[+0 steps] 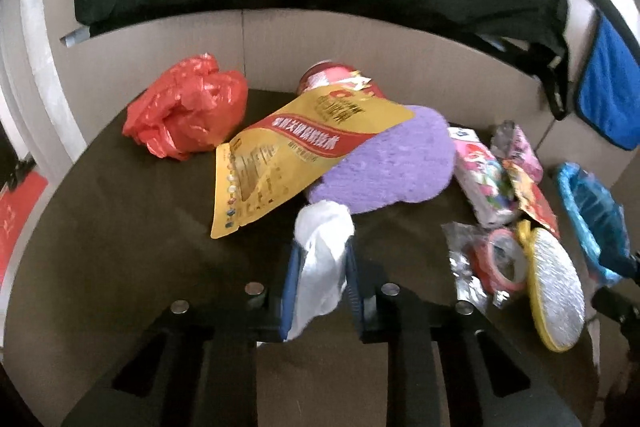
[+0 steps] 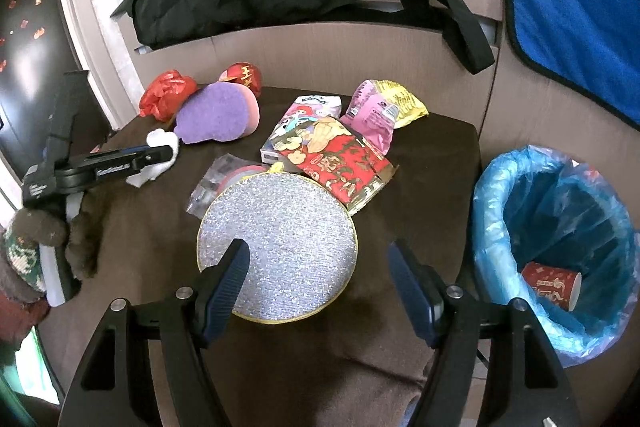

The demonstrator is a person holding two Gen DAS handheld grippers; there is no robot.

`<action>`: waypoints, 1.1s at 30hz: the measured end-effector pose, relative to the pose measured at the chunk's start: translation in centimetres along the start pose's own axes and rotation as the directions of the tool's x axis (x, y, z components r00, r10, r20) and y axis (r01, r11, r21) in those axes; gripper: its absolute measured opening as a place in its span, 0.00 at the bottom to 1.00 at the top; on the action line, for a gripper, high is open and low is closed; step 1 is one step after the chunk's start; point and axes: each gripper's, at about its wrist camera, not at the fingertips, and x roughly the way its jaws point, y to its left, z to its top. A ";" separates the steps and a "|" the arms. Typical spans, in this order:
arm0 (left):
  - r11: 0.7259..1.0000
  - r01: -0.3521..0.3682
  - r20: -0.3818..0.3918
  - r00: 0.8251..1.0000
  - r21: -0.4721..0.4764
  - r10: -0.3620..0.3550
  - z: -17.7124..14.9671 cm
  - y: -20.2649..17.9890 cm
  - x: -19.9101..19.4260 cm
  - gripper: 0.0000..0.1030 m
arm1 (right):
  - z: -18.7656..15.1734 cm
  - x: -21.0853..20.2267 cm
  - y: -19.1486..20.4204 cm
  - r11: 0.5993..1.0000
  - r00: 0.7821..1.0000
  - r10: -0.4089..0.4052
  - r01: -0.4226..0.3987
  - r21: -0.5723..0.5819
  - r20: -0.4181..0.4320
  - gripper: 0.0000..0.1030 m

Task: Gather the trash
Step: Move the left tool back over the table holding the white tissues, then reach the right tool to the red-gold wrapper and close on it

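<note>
The left gripper pinches the white tissue for binning, while the right gripper hangs spread above the silver pad.

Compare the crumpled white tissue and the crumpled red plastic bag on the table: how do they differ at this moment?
The white tissue is clamped in the left gripper; the red plastic bag lies free on the table. The tissue is white and matte; the bag is red and glossy. The tissue looks the smaller wad and sits at the near side of the purple sponge; the bag lies near the table's far edge. Both are crumpled.
</note>
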 end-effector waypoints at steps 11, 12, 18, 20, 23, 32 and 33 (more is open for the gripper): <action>0.998 0.058 0.092 0.994 0.024 -0.060 -0.9 -2.0 -6.7 0.22 | 1.4 0.9 -0.4 1.000 1.000 0.007 -0.007 0.000 0.005 0.67; 0.997 0.067 0.092 0.993 0.025 -0.069 -1.0 -2.2 -6.9 0.22 | 1.6 1.1 -0.4 1.000 1.000 0.002 -0.002 -0.006 0.004 0.67; 0.987 0.159 0.066 0.985 0.005 -0.159 -1.6 -3.0 -6.6 0.22 | 3.4 2.2 -0.6 0.997 0.999 -0.045 0.045 -0.057 0.010 0.67; 0.982 0.188 0.065 0.980 -0.010 -0.187 -1.8 -2.7 -6.5 0.22 | 4.2 2.8 -0.8 0.996 0.999 -0.050 0.050 -0.072 0.006 0.67; 0.980 0.200 0.071 0.978 -0.021 -0.198 -2.2 -1.8 -6.4 0.22 | 5.6 3.9 -1.1 0.995 1.000 0.000 -0.001 -0.099 -0.004 0.67; 0.974 0.221 0.035 0.975 -0.052 -0.219 -2.7 0.3 -5.3 0.22 | 8.3 9.9 -2.5 0.992 0.988 0.096 -0.105 -0.073 -0.124 0.67; 0.973 0.225 0.035 0.974 -0.053 -0.224 -2.7 0.4 -5.2 0.22 | 8.3 10.3 -2.8 0.992 0.985 0.106 -0.115 -0.055 -0.134 0.67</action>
